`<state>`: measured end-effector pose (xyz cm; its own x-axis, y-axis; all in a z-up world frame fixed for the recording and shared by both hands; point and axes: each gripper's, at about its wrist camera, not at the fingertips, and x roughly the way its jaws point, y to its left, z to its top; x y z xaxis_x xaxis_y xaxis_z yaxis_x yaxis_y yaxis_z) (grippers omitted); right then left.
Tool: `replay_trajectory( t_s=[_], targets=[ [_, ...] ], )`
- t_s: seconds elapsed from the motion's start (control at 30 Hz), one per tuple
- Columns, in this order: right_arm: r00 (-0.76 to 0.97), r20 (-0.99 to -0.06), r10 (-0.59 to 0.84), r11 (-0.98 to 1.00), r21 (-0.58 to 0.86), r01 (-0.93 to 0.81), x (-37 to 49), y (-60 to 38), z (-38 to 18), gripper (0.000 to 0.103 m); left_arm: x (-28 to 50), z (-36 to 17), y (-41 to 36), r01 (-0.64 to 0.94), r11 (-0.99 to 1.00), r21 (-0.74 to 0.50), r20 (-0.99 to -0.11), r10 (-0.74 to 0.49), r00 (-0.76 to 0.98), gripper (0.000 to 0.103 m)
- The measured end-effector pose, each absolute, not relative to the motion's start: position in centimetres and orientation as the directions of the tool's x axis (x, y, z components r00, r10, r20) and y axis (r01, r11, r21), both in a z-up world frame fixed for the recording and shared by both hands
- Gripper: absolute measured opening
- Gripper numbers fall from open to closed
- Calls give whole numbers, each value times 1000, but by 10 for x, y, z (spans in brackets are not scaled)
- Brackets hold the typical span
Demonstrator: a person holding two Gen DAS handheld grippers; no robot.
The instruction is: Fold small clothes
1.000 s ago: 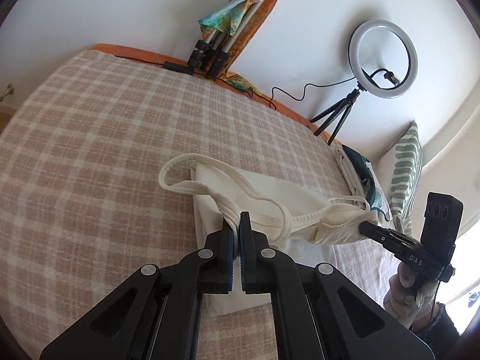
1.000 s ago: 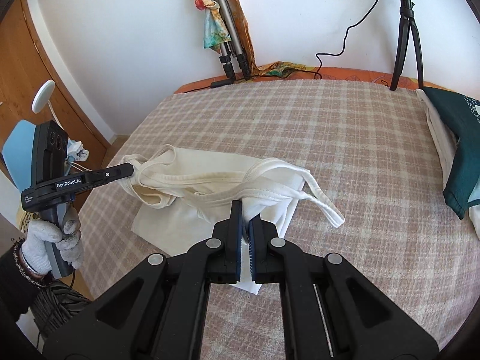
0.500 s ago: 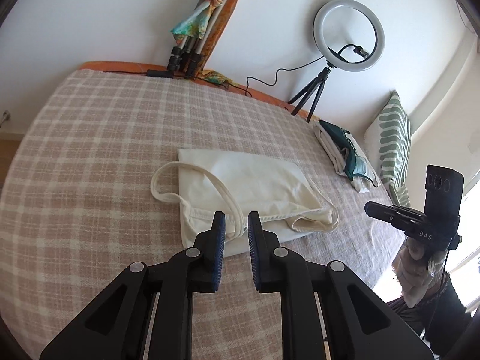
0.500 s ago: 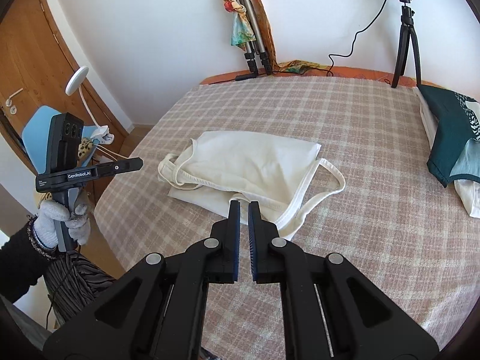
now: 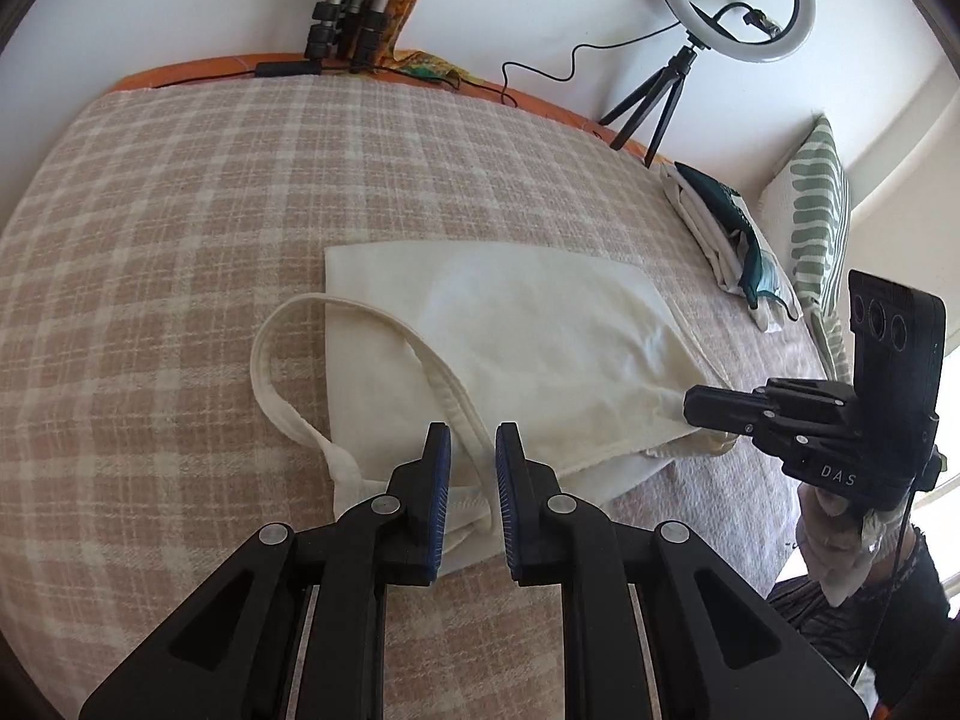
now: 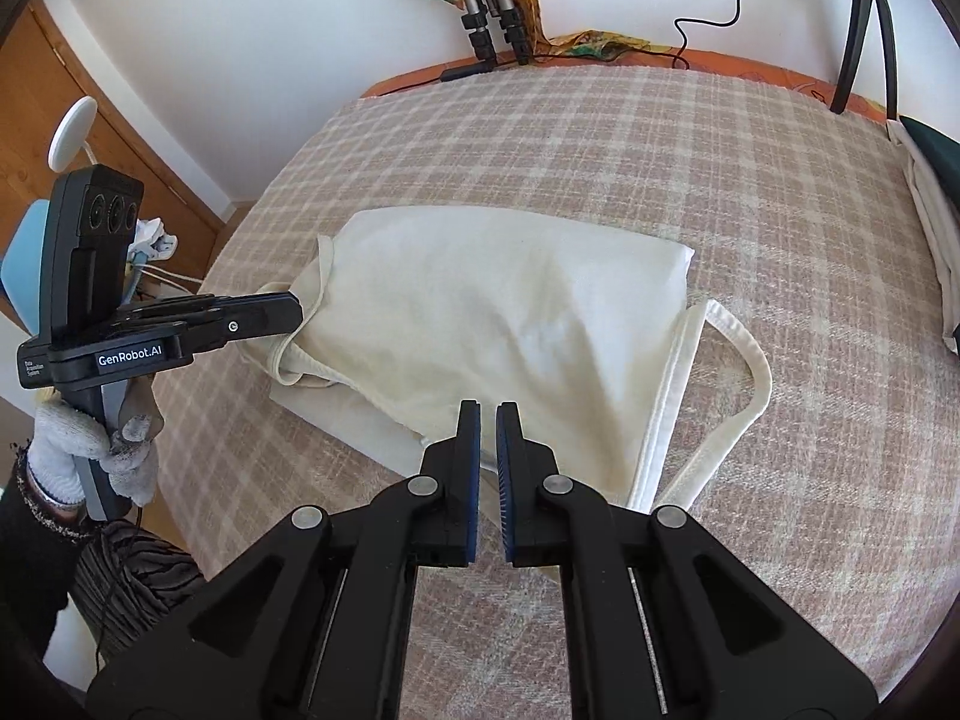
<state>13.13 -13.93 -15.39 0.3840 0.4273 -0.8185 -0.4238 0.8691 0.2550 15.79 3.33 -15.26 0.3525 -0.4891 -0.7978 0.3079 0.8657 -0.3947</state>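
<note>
Left wrist view: the cream cotton strappy top lies folded flat on the beige checked bed. The left hand-held gripper hangs narrowly parted astride a strap, and the right hand-held gripper gapes narrowly too, empty, probably for regrasping.
</note>
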Motion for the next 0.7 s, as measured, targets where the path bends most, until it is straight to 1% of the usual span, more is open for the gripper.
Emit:
replay_trajectory(
  t_s=[0.2, 0.27, 0.33, 0.37, 0.4, 0.43, 0.47, 0.5, 0.57, 0.63, 0.7],
  targets=[
    [338, -876, 345, 865, 156, -477, 99, -146, -171, 6, 108, -170, 40, 349, 852, -390, -822, -494, 285, 14],
    [331, -871, 362, 858, 172, -484, 94, -152, -169, 6, 99, -166, 41, 356, 845, -399, -815, -505, 284, 14],
    [344, -843, 413, 848, 218, -482, 94, -161, -159, 6, 96, -153, 41, 371, 835, -408, -794, -524, 308, 14],
    [356, -824, 442, 845, 250, -472, 97, -166, -152, 9, 96, -143, 41, 380, 830, -409, -779, -534, 329, 14],
    [369, -802, 469, 843, 282, -458, 101, -172, -146, 21, 97, -134, 41, 390, 825, -408, -762, -543, 351, 14],
    [389, -778, 493, 842, 315, -438, 107, -179, -140, 30, 99, -124, 40, 398, 823, -406, -748, -550, 373, 14],
    [410, -757, 508, 843, 341, -415, 115, -185, -136, 46, 102, -116, 39, 408, 819, -403, -734, -555, 392, 14],
    [428, -742, 516, 846, 361, -393, 123, -190, -133, 49, 104, -110, 37, 417, 819, -395, -723, -557, 409, 14],
    [448, -727, 520, 852, 402, -336, 143, -200, -134, 49, 113, -105, 32, 419, 831, -367, -719, -539, 438, 14],
    [459, -728, 508, 861, 441, -253, 167, -210, -142, 49, 121, -110, 25, 412, 835, -365, -721, -534, 442, 14],
    [463, -730, 502, 858, 486, -164, 190, -221, -153, 48, 128, -123, 17, 409, 838, -362, -744, -524, 415, 14]
  ],
)
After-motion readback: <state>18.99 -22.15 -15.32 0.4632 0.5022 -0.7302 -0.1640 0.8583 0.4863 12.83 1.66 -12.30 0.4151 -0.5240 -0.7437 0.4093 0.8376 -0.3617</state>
